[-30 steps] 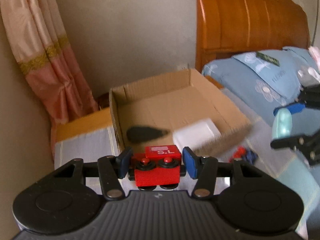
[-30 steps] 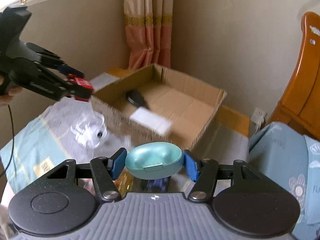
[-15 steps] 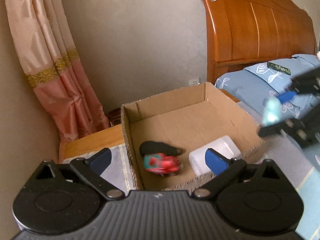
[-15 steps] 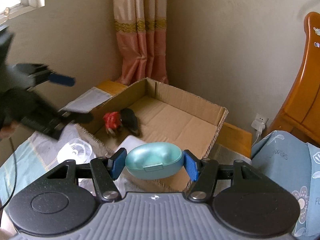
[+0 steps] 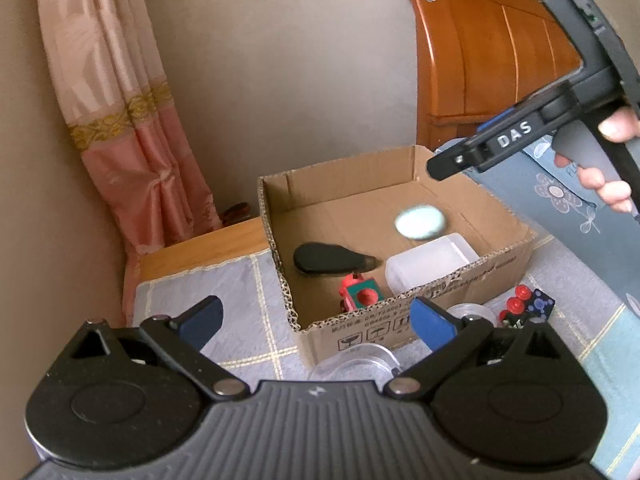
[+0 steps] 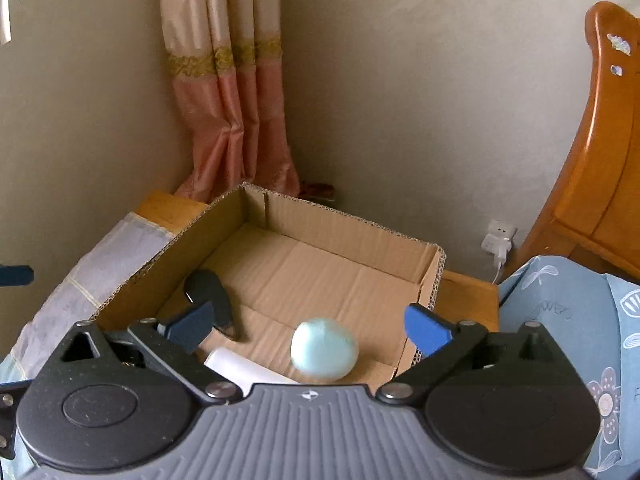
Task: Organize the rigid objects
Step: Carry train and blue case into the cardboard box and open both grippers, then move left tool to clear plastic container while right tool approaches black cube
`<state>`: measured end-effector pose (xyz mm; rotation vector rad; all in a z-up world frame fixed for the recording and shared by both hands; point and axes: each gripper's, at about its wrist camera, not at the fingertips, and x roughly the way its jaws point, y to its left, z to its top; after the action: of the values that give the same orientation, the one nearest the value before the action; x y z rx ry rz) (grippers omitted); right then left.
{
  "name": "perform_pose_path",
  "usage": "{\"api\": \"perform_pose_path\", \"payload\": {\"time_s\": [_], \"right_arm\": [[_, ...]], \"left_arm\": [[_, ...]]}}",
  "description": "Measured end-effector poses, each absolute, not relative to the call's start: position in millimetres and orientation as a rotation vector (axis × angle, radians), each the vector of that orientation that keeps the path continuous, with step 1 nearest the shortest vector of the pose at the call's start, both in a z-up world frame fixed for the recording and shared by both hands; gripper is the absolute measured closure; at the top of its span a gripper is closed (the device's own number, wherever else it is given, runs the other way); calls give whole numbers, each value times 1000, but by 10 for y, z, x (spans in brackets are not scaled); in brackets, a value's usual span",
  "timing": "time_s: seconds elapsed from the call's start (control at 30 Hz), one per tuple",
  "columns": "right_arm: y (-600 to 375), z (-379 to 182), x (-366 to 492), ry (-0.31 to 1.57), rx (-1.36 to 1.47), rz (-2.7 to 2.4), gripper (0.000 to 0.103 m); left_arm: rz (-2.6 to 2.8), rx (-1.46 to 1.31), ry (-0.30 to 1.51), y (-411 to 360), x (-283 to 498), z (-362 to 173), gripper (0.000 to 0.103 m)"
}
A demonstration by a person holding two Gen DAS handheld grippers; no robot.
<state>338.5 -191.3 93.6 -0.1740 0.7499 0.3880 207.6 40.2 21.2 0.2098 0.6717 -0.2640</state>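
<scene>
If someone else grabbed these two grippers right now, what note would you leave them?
Left gripper: open, empty, jaws just opened.
Right gripper: open, empty, jaws just opened, above the box.
In the box: teal case (blurred), red toy, black object, white container.
Left outside on the cloth: clear items, small red-and-black toy by the box's front.
Next: probably those.

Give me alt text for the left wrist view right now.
An open cardboard box holds a pale teal case, a black object, a white container and a red toy. The left gripper is open and empty in front; the right gripper reaches over the box.
</scene>
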Motion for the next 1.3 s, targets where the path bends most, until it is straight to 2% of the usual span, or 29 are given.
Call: {"api": "perform_pose_path", "payload": {"time_s": [0.27, 0.57, 0.8, 1.3], "right_arm": [[-2037, 1041, 3000, 729, -167, 349, 0], [-2134, 886, 2513, 761, -124, 328, 0], [-2288, 569, 2267, 788, -31, 260, 0], [-2624, -183, 2148, 922, -72, 218, 0]], "left_arm": [[-281, 168, 669, 415, 1882, 262, 3], [-282, 108, 676, 380, 1547, 167, 3], [-222, 87, 696, 416, 1401, -48, 2], [-152, -20, 791, 608, 1448, -595, 2]]}}
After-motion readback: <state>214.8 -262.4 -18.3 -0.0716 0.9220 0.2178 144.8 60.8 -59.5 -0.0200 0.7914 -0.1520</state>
